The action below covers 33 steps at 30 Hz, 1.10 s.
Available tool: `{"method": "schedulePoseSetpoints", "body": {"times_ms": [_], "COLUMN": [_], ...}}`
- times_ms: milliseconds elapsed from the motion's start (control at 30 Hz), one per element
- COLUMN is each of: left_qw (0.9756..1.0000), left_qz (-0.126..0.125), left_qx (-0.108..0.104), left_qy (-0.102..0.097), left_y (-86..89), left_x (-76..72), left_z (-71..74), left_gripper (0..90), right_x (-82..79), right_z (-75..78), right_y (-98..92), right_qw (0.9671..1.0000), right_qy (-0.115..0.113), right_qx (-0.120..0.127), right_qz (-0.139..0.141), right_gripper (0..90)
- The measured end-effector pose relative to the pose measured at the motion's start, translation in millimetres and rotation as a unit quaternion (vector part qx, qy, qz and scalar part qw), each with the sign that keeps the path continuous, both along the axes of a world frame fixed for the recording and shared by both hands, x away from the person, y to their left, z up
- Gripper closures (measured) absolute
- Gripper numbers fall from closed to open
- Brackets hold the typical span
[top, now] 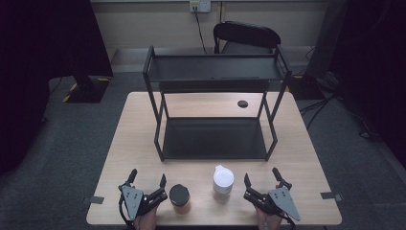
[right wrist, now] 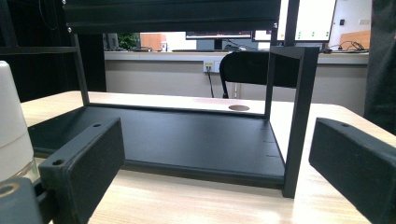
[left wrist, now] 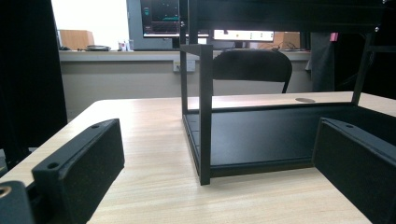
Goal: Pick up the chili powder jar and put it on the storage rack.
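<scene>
A black two-tier metal shelf (top: 215, 139) stands in the middle of the light wooden table (top: 134, 143). Near the front edge stand two jars: an amber one with a black lid (top: 180, 198) and a clear one with a white lid (top: 223, 182). My left gripper (top: 148, 180) rests open at the front left, just left of the black-lidded jar, nothing between its jaws. My right gripper (top: 261, 177) rests open at the front right, just right of the white-lidded jar (right wrist: 11, 130). Both point toward the shelf (left wrist: 261, 135) (right wrist: 187, 140).
A black chair (top: 245, 37) stands behind the table's far edge. A round cable hole (top: 242, 103) sits in the tabletop at the back right. Tape marks (top: 95, 200) (top: 331, 195) lie on the floor by the table's front corners. Dark curtains hang at both sides.
</scene>
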<state>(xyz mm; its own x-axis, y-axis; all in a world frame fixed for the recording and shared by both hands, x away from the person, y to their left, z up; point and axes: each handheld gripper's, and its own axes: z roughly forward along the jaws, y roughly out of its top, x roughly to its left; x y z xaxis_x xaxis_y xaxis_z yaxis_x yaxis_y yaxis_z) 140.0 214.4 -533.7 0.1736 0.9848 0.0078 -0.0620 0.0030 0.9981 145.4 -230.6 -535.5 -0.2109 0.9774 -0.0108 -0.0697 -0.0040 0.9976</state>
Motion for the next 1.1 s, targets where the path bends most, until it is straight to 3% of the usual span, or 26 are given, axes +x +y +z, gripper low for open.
{"method": "schedulePoseSetpoints", "body": {"times_ms": [567,800,900,1100], "left_qw": [1.0,1.0,0.9997,0.9994], "left_qz": [0.005,-0.005,-0.019,-0.024], "left_qx": [-0.001,-0.002,-0.01,-0.019], "left_qy": [0.0,0.001,0.014,0.016], "left_y": [-2.2,1.1,6.3,9.0], "left_x": [0.8,2.3,4.8,4.3], "left_z": [0.1,0.6,4.4,7.7], "left_gripper": [1.1,0.3,0.3,0.3], "right_x": [-0.2,-0.1,-0.1,0.0], "right_z": [0.0,0.0,0.0,0.0], "right_y": [0.7,0.4,0.2,0.0], "right_qw": [1.0,1.0,1.0,1.0], "right_qy": [0.0,0.0,0.0,0.0], "right_qx": [0.0,0.0,0.0,0.0], "right_qz": [-0.002,-0.001,-0.001,0.0], "right_gripper": [2.5,2.4,2.4,2.4]}}
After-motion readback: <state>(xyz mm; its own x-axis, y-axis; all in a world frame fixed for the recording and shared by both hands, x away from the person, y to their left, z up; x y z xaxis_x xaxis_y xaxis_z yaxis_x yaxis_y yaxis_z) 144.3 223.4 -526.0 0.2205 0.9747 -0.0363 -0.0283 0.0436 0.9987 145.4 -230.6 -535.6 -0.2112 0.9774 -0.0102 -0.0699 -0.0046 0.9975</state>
